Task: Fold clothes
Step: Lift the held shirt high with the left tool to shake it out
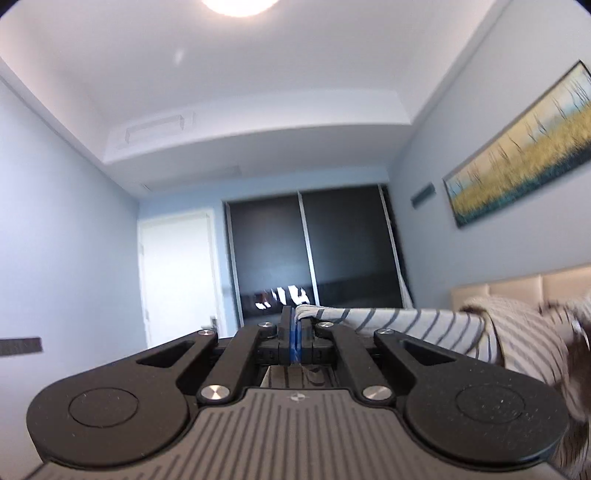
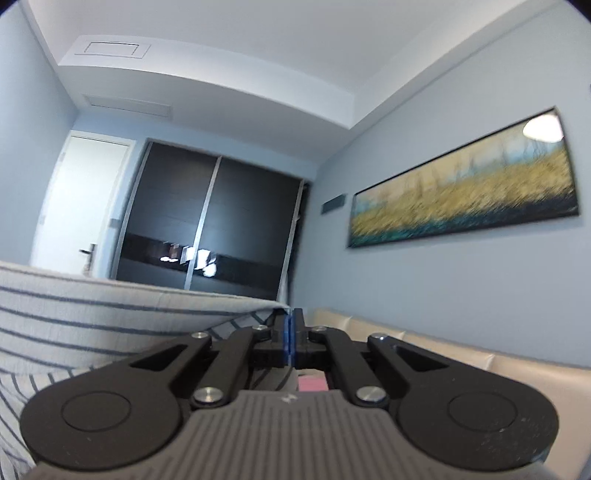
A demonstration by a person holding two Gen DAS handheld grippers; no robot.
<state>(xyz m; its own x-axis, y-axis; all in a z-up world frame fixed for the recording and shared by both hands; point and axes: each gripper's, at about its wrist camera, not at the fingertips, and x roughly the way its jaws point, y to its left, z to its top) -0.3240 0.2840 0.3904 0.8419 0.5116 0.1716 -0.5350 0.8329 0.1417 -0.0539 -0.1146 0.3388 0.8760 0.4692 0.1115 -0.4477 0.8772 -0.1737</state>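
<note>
A white garment with thin blue-grey stripes (image 1: 399, 325) is held up in the air between my two grippers. In the left wrist view my left gripper (image 1: 296, 314) is shut on one bunched edge of it, and the cloth runs off to the right. In the right wrist view my right gripper (image 2: 291, 317) is shut on another corner, and the striped garment (image 2: 92, 314) spreads taut to the left and hangs down below. Both grippers point roughly level, a little upward. The lower part of the garment is hidden behind the gripper bodies.
A beige padded headboard (image 2: 461, 354) runs along the right wall under a long framed painting (image 2: 461, 195). Dark sliding wardrobe doors (image 1: 314, 254) and a white door (image 1: 177, 277) stand at the far end. A ceiling lamp (image 1: 240, 5) glows above.
</note>
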